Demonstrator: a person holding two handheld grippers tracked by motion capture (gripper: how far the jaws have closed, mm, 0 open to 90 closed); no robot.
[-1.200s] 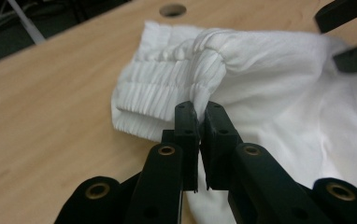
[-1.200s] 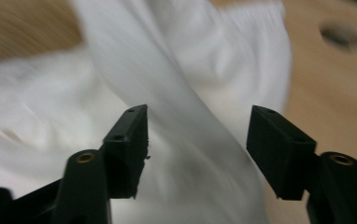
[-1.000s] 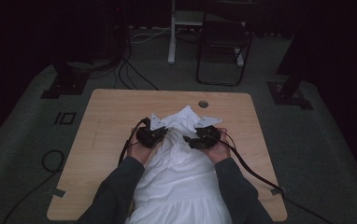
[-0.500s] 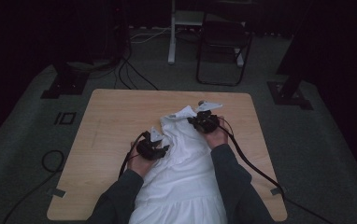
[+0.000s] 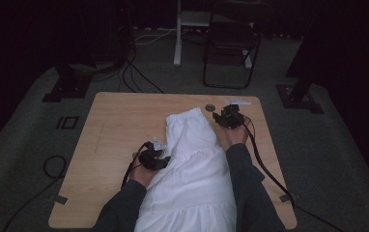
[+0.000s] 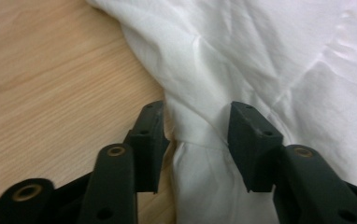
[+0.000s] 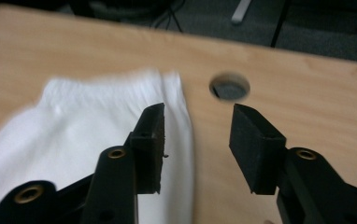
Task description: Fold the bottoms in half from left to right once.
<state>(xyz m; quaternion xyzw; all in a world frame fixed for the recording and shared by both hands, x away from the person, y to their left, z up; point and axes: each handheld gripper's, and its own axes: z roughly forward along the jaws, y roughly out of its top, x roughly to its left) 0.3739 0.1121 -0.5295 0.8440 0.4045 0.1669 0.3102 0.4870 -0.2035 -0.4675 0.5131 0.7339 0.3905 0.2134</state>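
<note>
A white garment [image 5: 192, 145] lies lengthwise on the wooden table [image 5: 120, 125], its near end hanging over the front edge between the person's forearms. My left gripper [image 5: 159, 153] sits at the garment's left edge, about halfway along. In the left gripper view its jaws [image 6: 195, 112] have just been closing around a gathered fold of the garment [image 6: 260, 56], with a wide gap still between the pads. My right gripper [image 5: 226, 115] is off the cloth at the far right. Its jaws [image 7: 197, 112] have just been opening and hold nothing. The garment's far end [image 7: 74, 126] lies to their left.
A round cable hole [image 5: 210, 107] is in the table just beyond the garment, also ahead of the right jaws as the hole [image 7: 230, 87]. A black cable [image 5: 264, 169] trails from the right gripper across the table. A folding chair [image 5: 231, 43] and floor cables stand beyond.
The right gripper has let go of the garment's far end and moved right, off the cloth. The left gripper has come down to the garment's left edge. The far end now lies flat.
</note>
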